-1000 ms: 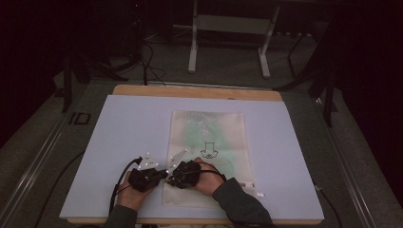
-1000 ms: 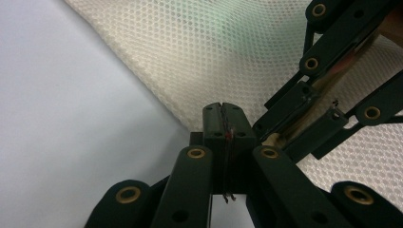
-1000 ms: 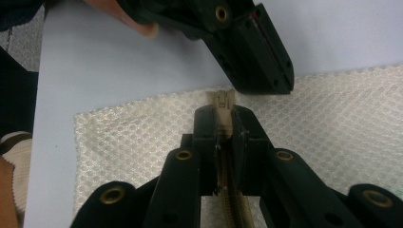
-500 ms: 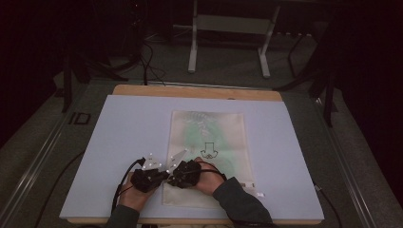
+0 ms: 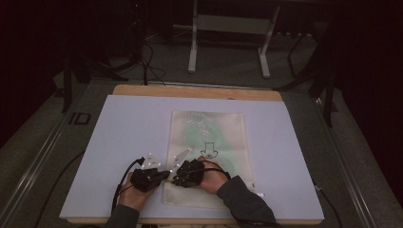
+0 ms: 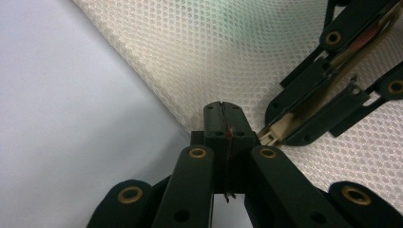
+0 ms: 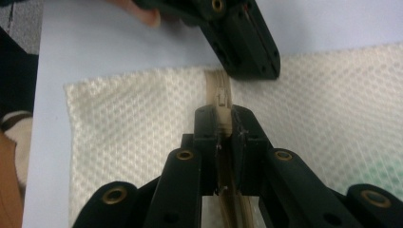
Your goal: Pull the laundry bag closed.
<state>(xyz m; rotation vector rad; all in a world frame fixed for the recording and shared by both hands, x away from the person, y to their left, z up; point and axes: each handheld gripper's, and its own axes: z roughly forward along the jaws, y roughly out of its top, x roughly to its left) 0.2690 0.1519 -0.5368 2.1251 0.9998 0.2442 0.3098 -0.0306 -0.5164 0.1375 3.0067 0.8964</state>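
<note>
A white mesh bag (image 5: 209,142) with a green print inside lies flat on the pale table (image 5: 123,128). Both grippers meet at its near left edge. My left gripper (image 5: 164,175) (image 6: 222,108) is shut, its tips pinching the bag's edge (image 6: 190,71) by the end of the zipper. My right gripper (image 5: 176,178) (image 7: 222,116) is shut on the cream zipper pull (image 7: 221,97), which also shows in the left gripper view (image 6: 269,137). The zipper tape (image 7: 215,80) runs from the pull to the left gripper's tips (image 7: 252,69).
The table's wooden far edge (image 5: 190,91) borders a dark floor with a metal stand (image 5: 192,57) and cables behind. Bare table surface lies to the left (image 5: 95,156) and right (image 5: 285,156) of the bag. A sleeve (image 5: 237,199) comes in from the near edge.
</note>
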